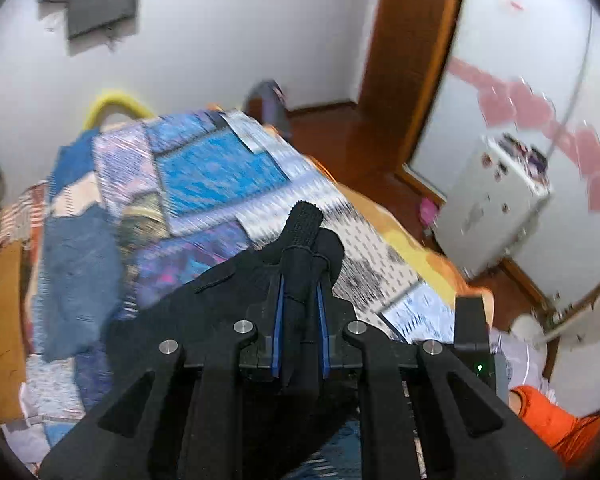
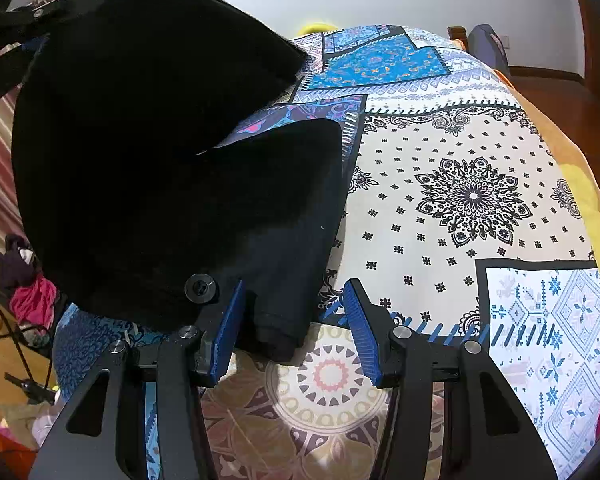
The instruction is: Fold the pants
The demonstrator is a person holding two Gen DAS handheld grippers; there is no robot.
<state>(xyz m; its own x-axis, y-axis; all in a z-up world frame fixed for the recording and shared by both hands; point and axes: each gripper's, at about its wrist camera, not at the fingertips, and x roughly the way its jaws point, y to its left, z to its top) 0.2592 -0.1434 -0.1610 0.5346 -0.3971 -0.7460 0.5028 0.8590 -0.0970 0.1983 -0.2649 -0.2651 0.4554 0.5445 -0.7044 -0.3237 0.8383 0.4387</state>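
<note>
Your left tongs (image 1: 302, 304) are pinched tight on a bunched fold of the black fabric pants (image 2: 148, 168), lifted above the patchwork-print bedspread (image 2: 460, 200) (this view is blurred); your right tongs (image 2: 296, 328) stand spread, a pants corner lying between them on the bed, unpinched.

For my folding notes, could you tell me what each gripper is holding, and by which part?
The left gripper is shut on a bunched edge of the black pants. The right gripper is open, holding nothing.
</note>
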